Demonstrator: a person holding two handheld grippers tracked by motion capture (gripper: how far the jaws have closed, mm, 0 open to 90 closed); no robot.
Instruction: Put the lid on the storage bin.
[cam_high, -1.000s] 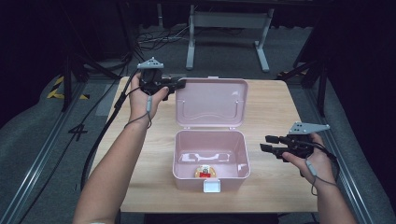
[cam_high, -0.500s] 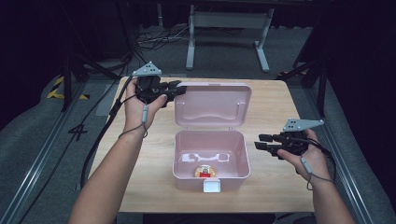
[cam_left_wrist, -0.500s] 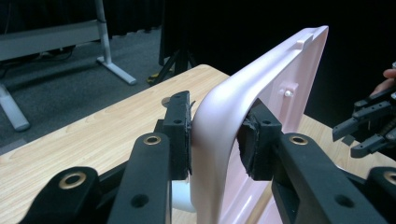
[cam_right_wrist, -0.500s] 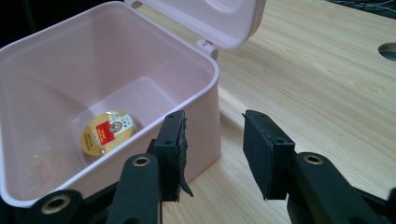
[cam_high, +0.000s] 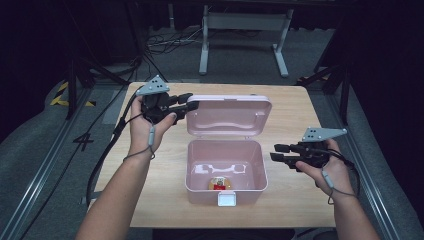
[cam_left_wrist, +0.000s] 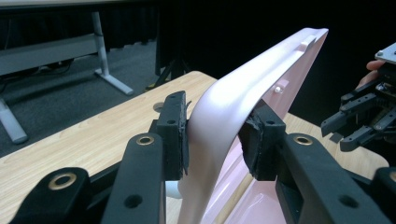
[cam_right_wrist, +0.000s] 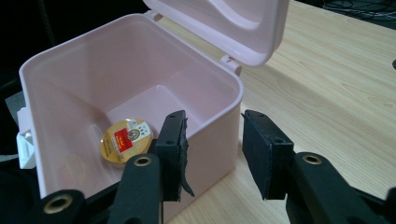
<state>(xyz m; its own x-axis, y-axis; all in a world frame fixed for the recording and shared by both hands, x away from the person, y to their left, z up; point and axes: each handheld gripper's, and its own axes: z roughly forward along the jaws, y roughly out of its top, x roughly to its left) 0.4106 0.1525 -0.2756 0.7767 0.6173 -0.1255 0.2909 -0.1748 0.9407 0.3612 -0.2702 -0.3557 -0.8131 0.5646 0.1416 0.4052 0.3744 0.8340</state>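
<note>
- Left tongs (cam_high: 191, 101) were raised over the far-left part of the bench (cam_high: 300, 107), held by the left hand (cam_high: 150, 125) with the forearm reaching in from the bottom edge and angled up and inward. Their jaws pointed toward the person's right.
- In the left gripper view, the left tongs (cam_left_wrist: 215, 135) stood on either side of the near corner edge of the pink lid (cam_left_wrist: 261, 70). One pad (cam_left_wrist: 176, 128) lay against the lid's outer face; the other sat just beside the inner face. Whether they were fully clamped on the edge could not be told.
- Lid (cam_high: 227, 114) stood open, tilted back from the hinge at the far wall of the pink box (cam_high: 195, 170).
- Box sat at mid-bench, its white latch (cam_high: 226, 200) facing the person.
- A small round tin (cam_right_wrist: 126, 140) with a red and gold label lay on the box floor near the front wall.
- Right tongs (cam_high: 275, 153) were held level just right of the box, apart from it, jaws pointing left toward its side wall. The right hand (cam_high: 327, 167) gripped them from below and behind, wrist low over the bench edge.
- In the right gripper view, the right tongs (cam_right_wrist: 212, 149) were apart and held nothing; the box's corner showed between and beyond them.
</note>
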